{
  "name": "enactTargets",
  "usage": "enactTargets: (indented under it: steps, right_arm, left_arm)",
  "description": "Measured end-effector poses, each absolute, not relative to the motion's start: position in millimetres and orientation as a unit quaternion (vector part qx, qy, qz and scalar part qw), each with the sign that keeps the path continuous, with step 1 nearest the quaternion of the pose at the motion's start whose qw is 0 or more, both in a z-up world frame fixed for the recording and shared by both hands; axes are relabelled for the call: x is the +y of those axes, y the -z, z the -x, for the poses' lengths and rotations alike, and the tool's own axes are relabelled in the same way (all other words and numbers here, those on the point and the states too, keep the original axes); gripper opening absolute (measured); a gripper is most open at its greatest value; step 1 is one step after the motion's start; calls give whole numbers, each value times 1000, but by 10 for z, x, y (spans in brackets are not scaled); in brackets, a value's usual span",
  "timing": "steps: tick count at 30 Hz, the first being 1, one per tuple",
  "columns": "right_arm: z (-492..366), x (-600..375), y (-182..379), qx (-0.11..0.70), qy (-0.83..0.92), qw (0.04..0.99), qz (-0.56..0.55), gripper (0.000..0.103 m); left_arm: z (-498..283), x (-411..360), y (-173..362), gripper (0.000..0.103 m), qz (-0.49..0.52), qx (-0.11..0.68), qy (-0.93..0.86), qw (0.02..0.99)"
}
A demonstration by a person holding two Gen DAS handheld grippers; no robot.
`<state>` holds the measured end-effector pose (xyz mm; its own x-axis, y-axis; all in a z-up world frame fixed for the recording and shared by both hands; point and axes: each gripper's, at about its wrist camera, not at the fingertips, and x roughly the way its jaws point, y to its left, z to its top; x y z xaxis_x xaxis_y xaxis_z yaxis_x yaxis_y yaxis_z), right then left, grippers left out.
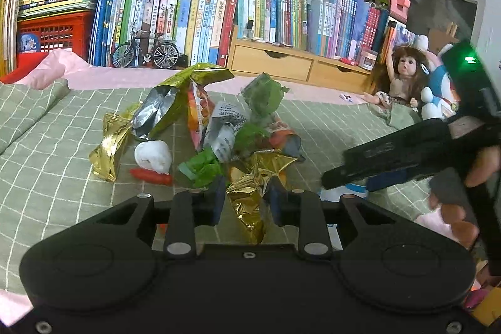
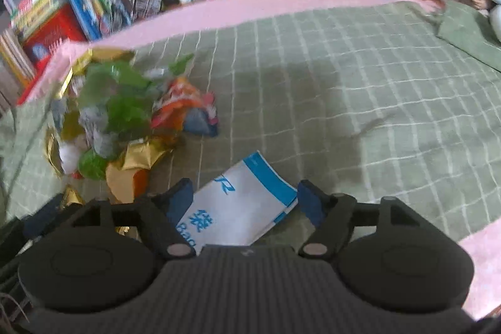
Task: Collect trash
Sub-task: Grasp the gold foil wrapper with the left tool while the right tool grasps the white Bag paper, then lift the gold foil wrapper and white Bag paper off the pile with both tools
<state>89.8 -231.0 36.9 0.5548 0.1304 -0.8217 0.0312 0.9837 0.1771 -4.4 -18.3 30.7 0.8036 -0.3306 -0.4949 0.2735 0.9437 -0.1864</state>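
A heap of crumpled snack wrappers [image 1: 219, 127] lies on the green checked blanket [image 1: 47, 177]: a green-gold chip bag [image 1: 181, 96], a gold wrapper [image 1: 109, 146], a white tissue ball [image 1: 153, 158] and green scraps [image 1: 200, 166]. My left gripper [image 1: 245, 202] is shut on a crinkled gold wrapper [image 1: 250, 193] at the heap's near edge. In the right wrist view the heap [image 2: 125, 115] sits to the left. My right gripper [image 2: 245, 202] stands open over a flat white-and-blue bag [image 2: 241, 208] lying between its fingers. The left wrist view shows the right gripper [image 1: 344, 177] side-on, held by a hand [image 1: 482, 168].
Rows of books [image 1: 203, 11] line the far side, with a model bicycle [image 1: 145, 49], a red crate [image 1: 53, 30] and a wooden drawer unit [image 1: 272, 61]. A doll [image 1: 404, 77] and a plush toy [image 1: 438, 96] sit at the right. Bare blanket [image 2: 344, 83] stretches right of the heap.
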Motion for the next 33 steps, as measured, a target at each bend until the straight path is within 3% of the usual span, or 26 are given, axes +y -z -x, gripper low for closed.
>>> enactTargets:
  steps: [8,21,25,28,33]
  right_arm:
    - [-992,-2094,-358,423,-113,896,-71,82]
    - [-780,-1976,-269,455,-71,886,-47,89]
    - [-724,-1882,-269,436,-67,897,-23,68]
    - [-686,-1923,-312,425,-70,902,-36,59]
    - [-633,-2047,-388,417,-80,903,-62,41]
  left_arm:
    - [47,-92,-285,31,53,271,151,949]
    - [12,-119,-126,34,65,293,157,941]
    - [20,-139,-88,34,65,299,159,939]
    - [12,-151,-82,34,67,301,160,938]
    - [-9,-170,-92,23,75,304,159,936]
